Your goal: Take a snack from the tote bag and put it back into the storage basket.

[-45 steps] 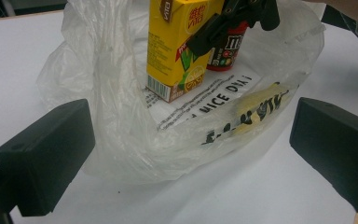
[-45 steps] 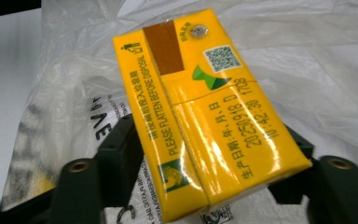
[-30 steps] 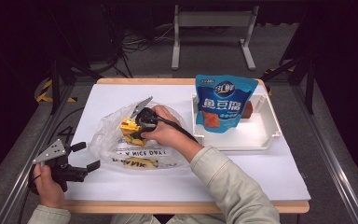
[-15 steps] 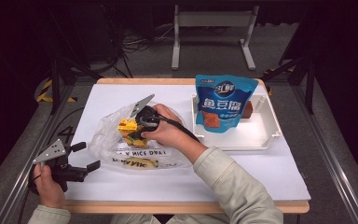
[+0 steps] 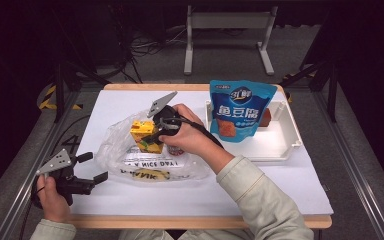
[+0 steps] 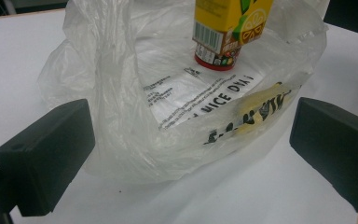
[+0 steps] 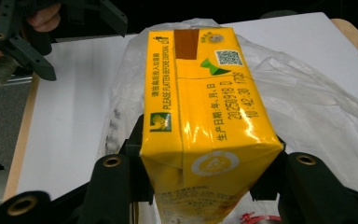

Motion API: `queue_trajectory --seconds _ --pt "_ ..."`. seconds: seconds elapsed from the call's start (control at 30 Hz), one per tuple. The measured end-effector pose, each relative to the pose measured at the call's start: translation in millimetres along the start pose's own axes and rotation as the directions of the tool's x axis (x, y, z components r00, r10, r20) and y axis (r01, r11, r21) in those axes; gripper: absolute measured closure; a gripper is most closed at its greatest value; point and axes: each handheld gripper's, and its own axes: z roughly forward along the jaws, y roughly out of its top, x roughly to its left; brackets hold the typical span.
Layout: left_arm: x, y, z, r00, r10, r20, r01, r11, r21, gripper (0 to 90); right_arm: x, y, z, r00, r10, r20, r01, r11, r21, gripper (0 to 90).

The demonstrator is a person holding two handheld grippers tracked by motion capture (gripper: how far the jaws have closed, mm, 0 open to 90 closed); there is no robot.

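A yellow juice carton hangs over the mouth of a crumpled clear plastic bag with black print. My right gripper is shut on the carton, one jaw on each side. In the left gripper view the carton floats above a red-rimmed item lying inside the bag. My left gripper rests open near the table's front left, its jaws facing the bag with nothing pressed between them.
A white tray at the right holds an upright blue snack pouch with a brown item behind it. The white table top ends in a wooden front edge. Dark stands rise beyond the table.
My right gripper has risen a little with the carton, drawing it higher over the bag. The left gripper has stayed put.
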Motion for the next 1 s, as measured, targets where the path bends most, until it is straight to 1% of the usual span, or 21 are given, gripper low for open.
queue_trajectory --seconds 0.03,0.1,0.13,0.3,0.37,0.4,0.43,0.5,0.63,0.73,1.0 --pt "0.0 0.0 0.0 1.0000 0.000 0.000 0.000 1.0000 0.000 0.5 -0.2 0.1 -3.0 1.0000 -0.005 -0.002 0.005 1.000 -0.004 53.7" --pt "-0.1 0.0 0.2 1.0000 -0.001 -0.001 0.001 1.0000 0.001 0.5 0.2 0.3 -9.2 1.0000 0.006 -0.006 -0.006 1.000 -0.011 53.7" --pt "-0.2 0.0 0.3 1.0000 0.000 -0.002 0.000 1.0000 0.002 0.5 -0.2 0.3 -12.2 1.0000 -0.001 -0.004 0.001 1.000 -0.014 53.7" --pt "0.1 -0.3 0.3 1.0000 -0.003 -0.004 0.003 1.0000 0.005 0.5 -2.6 -1.0 -29.5 0.9999 -0.001 0.014 0.001 0.999 -0.033 53.6" --pt "0.1 -0.4 0.6 1.0000 -0.004 -0.004 0.004 1.0000 0.004 0.5 -3.5 -1.6 -35.0 0.9998 0.002 0.019 -0.001 0.999 -0.040 53.6" --pt "0.1 -0.4 0.6 1.0000 -0.004 -0.004 0.004 1.0000 0.004 0.5 -3.5 -1.6 -35.0 0.9998 0.002 0.019 -0.001 0.999 -0.040 53.6" --pt "0.1 -0.4 0.8 1.0000 -0.005 -0.004 0.005 1.0000 0.004 0.5 -5.0 -2.6 -41.9 0.9997 0.004 0.023 -0.003 0.999 -0.045 53.6" --pt "0.0 -0.3 1.2 1.0000 -0.006 -0.002 0.006 1.0000 0.006 0.5 -5.3 -2.8 -43.8 0.9997 0.004 0.025 -0.003 0.999 -0.045 53.6" --pt "0.0 -0.4 1.6 1.0000 -0.006 -0.005 0.006 1.0000 0.007 0.5 -6.7 -4.1 -52.7 0.9995 0.009 0.030 -0.008 0.999 -0.040 53.5" --pt "0.0 -0.6 1.3 0.9999 -0.010 -0.006 0.010 0.9999 0.007 0.5 -7.8 -6.3 -61.6 0.9993 0.013 0.036 -0.011 0.999 -0.047 53.4" --pt "0.0 -0.5 2.2 1.0000 -0.007 -0.003 0.007 1.0000 0.007 0.5 -10.1 -10.1 -77.1 0.9985 0.019 0.052 -0.016 0.998 -0.054 53.4"
